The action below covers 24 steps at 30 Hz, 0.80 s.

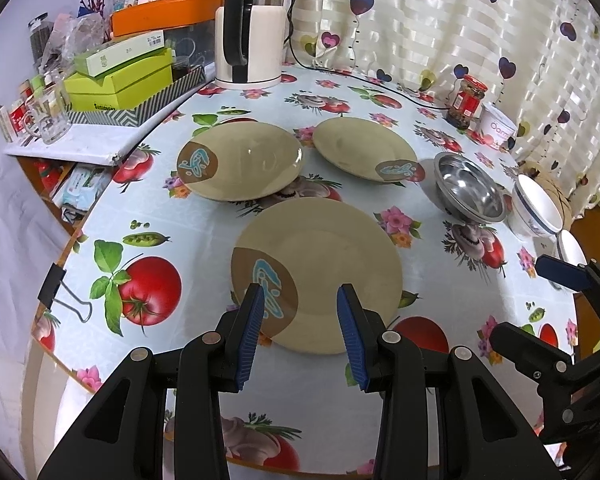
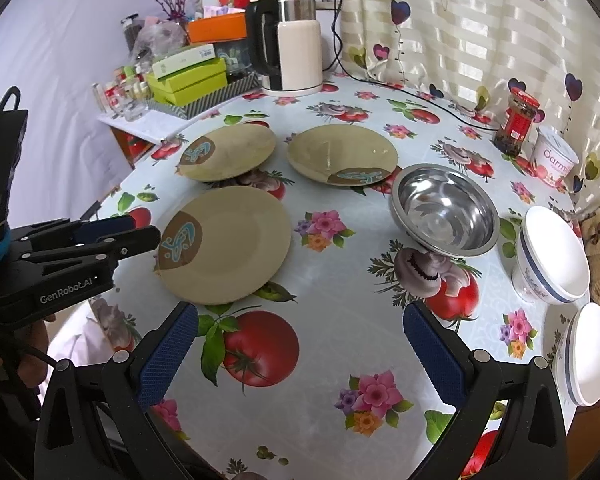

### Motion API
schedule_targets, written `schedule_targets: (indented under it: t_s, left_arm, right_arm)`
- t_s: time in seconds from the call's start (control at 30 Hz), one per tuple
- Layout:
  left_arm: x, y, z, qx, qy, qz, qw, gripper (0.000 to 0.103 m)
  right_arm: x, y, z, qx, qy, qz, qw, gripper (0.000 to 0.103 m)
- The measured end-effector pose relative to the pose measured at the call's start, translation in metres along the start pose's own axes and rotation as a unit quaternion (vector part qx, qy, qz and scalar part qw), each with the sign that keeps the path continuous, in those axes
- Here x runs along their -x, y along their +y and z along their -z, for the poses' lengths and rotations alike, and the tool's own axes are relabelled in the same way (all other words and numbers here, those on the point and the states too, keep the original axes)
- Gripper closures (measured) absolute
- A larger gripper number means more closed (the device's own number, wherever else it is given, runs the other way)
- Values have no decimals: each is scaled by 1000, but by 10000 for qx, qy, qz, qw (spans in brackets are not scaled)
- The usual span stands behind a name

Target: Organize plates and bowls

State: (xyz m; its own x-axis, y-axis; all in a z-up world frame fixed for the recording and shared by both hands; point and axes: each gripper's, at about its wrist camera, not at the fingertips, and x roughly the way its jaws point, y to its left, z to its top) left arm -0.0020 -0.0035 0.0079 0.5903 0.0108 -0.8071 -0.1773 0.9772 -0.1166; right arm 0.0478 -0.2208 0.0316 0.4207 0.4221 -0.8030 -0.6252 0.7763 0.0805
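Three tan plates sit apart on the flowered tablecloth [image 2: 340, 340], and the steel bowl [image 2: 446, 210] serves as the landmark. The near plate [image 1: 318, 274] lies well to the left of the steel bowl and closer to the table's front edge. The middle plate [image 2: 342, 156] lies just behind and left of the bowl, its rim close to the bowl's rim but not touching. The far plate [image 2: 228, 156] is further left again, beyond the middle one. Right of the steel bowl stands a white bowl [image 2: 552, 256] with a blue band, and a second white bowl [image 2: 586, 354] sits nearer the front edge from that.

Above the near plate's front part hangs the left gripper [image 1: 300, 320], jaws spread and holding nothing. In front of the steel bowl, over bare cloth, the right gripper [image 2: 300, 356] hangs with jaws spread wide, also empty.

Behind the bowl stand a red-lidded jar [image 2: 514, 122] and a yogurt tub [image 2: 554, 156]; far behind and left, a kettle [image 2: 290, 46].
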Motion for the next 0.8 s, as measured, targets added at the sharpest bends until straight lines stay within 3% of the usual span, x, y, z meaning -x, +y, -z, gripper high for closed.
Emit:
schedule_targets:
  t_s: [0.8]
  left_arm:
    - [3,-4,1,-46,-57,7,10000,64]
  right_arm:
    - [4,1,-3,4,-39,10,10000,0]
